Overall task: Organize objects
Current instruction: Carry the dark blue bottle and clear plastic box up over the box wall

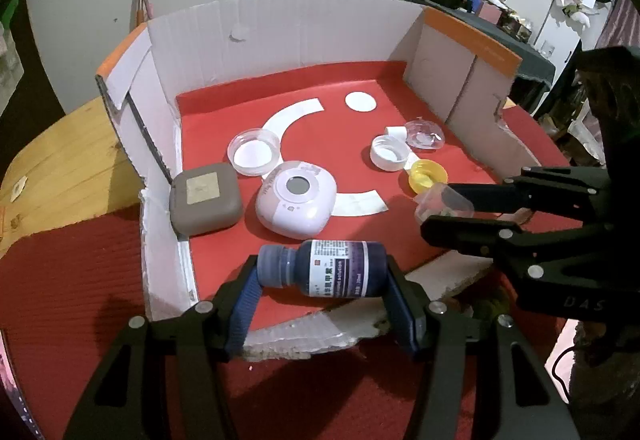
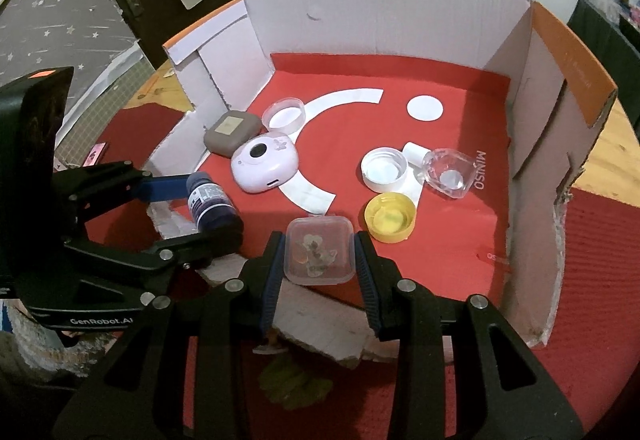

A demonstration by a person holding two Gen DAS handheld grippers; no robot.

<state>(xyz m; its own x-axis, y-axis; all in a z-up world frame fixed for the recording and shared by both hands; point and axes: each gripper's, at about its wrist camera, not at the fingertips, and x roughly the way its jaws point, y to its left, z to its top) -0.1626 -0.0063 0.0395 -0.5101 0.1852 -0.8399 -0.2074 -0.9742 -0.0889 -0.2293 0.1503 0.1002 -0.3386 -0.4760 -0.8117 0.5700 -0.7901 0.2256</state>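
My left gripper (image 1: 322, 274) is shut on a dark purple bottle (image 1: 320, 268) with a white label, held sideways over the front edge of the cardboard box (image 1: 280, 36). It also shows in the right wrist view (image 2: 212, 206). My right gripper (image 2: 319, 250) is shut on a small clear plastic box (image 2: 319, 250) with bits inside, just inside the box's front; it shows in the left wrist view (image 1: 442, 204). On the red floor lie a pink round camera (image 1: 295, 200), a grey square case (image 1: 205, 198) and a yellow cap (image 2: 390, 217).
Also in the box: a clear round lid (image 1: 253, 151), a white cap (image 2: 384, 170), a clear square lid (image 2: 448, 172) and a small white tube (image 2: 414, 152). The box's torn front wall (image 2: 320, 328) lies low. Red mat (image 1: 80, 300) and wooden table (image 1: 60, 144) surround it.
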